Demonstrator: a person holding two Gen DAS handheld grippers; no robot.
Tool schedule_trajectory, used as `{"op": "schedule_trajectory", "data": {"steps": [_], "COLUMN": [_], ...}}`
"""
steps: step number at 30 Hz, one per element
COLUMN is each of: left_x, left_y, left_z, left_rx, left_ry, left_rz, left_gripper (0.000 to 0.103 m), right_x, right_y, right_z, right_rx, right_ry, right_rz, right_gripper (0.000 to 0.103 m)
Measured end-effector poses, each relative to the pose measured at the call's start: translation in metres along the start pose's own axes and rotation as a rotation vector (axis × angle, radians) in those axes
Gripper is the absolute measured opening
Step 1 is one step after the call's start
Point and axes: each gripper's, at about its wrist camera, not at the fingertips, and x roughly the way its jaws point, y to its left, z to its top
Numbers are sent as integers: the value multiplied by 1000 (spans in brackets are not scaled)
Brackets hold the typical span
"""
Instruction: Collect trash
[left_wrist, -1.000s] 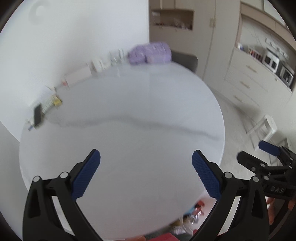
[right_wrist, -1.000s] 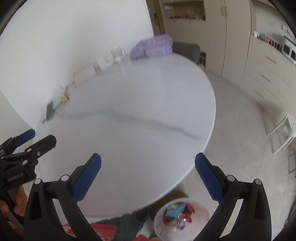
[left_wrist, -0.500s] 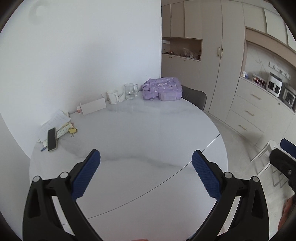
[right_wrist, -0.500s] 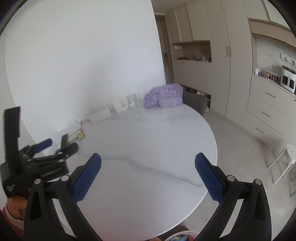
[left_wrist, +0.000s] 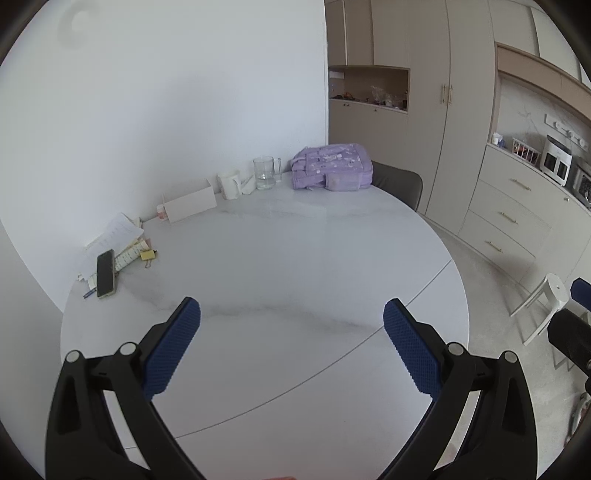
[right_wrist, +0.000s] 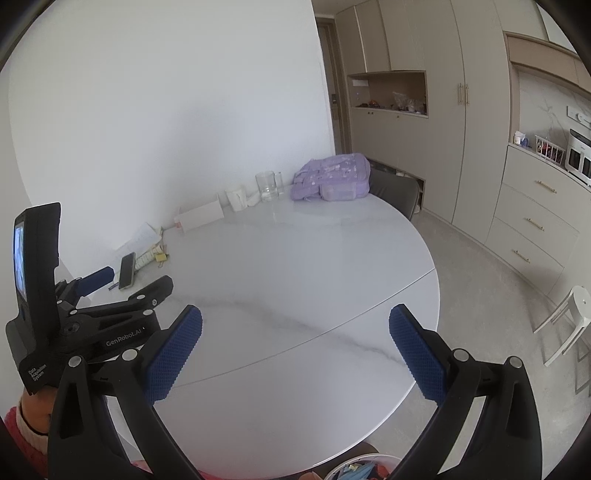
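Observation:
My left gripper (left_wrist: 291, 321) hangs open over the near part of the round white marble table (left_wrist: 295, 258), nothing between its blue pads. My right gripper (right_wrist: 295, 325) is open too and empty, over the table's near right edge. In the right wrist view the left gripper (right_wrist: 129, 282) shows at the left, held by a hand (right_wrist: 33, 406) in a red sleeve. A white trash bin (right_wrist: 364, 467) with colourful scraps peeks in at the bottom edge, below the table rim. I see no loose trash on the bare middle of the table.
Along the wall side lie papers (left_wrist: 114, 236), a phone (left_wrist: 105, 273), a yellow binder clip (left_wrist: 147, 254), a white box (left_wrist: 190, 205), a mug (left_wrist: 229, 184), a glass jug (left_wrist: 265, 172) and a purple backpack (left_wrist: 330, 166). A dark chair (left_wrist: 397, 182) stands behind; a white stool (left_wrist: 546, 302) at right.
Both views have swung up from looking down at the tabletop to looking across it. The bin has slipped to the bottom edge. Both grippers stayed open.

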Motion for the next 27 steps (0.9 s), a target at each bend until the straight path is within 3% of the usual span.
{"op": "schedule_trajectory", "data": {"steps": [27], "left_x": [12], "left_y": [-1], "left_z": [-4], "left_rx": [-27], "left_ry": [38], "left_rz": [-19], "left_gripper": [95], "right_x": [14], "right_y": [0], "right_z": [-6], "right_rx": [-6], "right_ry": [40], "right_rz": [-4], "right_gripper": [101]}}
